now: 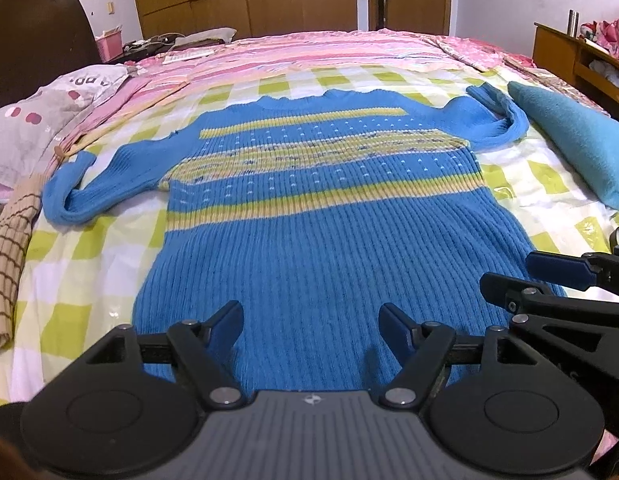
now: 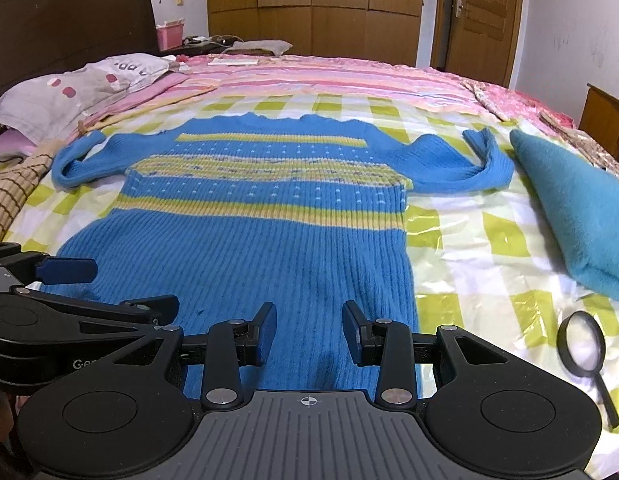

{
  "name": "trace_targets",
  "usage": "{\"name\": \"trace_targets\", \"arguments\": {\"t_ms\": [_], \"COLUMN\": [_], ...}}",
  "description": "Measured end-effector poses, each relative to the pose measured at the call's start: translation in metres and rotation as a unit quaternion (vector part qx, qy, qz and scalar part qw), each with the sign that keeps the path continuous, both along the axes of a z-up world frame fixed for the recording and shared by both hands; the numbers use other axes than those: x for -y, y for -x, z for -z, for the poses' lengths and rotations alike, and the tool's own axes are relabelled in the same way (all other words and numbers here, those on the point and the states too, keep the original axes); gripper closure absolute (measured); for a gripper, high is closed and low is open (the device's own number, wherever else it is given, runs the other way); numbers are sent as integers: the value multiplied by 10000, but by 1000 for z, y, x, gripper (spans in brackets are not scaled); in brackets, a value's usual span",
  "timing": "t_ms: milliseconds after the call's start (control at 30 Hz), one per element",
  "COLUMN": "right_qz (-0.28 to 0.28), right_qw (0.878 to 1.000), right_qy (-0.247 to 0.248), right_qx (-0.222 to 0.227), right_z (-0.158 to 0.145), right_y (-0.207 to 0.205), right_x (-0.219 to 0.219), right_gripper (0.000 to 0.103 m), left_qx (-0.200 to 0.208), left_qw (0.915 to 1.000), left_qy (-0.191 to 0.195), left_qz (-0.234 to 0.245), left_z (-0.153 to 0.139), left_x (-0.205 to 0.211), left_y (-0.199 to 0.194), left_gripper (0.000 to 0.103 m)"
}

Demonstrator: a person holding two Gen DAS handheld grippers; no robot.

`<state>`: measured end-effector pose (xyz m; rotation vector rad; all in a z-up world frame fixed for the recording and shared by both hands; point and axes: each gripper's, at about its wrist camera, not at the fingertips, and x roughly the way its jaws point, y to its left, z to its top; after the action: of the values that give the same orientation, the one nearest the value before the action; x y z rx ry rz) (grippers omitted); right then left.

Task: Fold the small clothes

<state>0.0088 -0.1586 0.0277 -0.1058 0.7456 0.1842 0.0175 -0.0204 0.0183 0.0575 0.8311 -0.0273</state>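
I have the sweater (image 1: 309,216) lying flat on the bed (image 1: 109,264), hem toward me and collar away, both sleeves (image 1: 81,188) spread out to the sides with their cuffs doubled back. My left tool (image 1: 311,322) hangs over the hem with its jaws wide apart and nothing between the pads — released. My right tool (image 2: 309,328) sits just beside it over the hem's right part, jaws set narrower but also apart; I see knit beneath them, not pinched, so I read it as released too.

The step in hand, as I judge it, is taking the hem at two points to begin a fold. To do it well I'd spread the tools further apart first, one near each bottom corner — right now they crowd together near the middle, and a lift from there would let the corners droop and skew the crease. The rib knit looks thick and stretchy, so I'd bite both layers deep, lift evenly, and carry the hem straight toward the collar. The sheet (image 2: 469,248) underneath looks glossy and may slide or bunch if I drag. I'd also keep clear of the magnifier (image 2: 585,350) on the right and the teal cloth (image 2: 577,208) beyond it.
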Motion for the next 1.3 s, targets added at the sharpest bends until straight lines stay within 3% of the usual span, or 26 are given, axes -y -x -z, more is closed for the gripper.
{"name": "trace_targets", "arguments": {"t_ms": [800,1300], "right_qz": [176,95], "right_qw": [9997,9996], "right_qy": [97,154], "right_qx": [-106,-222], "right_z": [2,7], "right_y": [-71,-98], "right_x": [18,20], "right_gripper": [68,68], "left_qx": [-133,-246], "left_qw": [9998,9992], "left_qy": [90,324], "left_qz": [91,44], "left_z": [3,7], "left_x": [18,14], "left_y": [-74,-100], "left_gripper": [25,24]}}
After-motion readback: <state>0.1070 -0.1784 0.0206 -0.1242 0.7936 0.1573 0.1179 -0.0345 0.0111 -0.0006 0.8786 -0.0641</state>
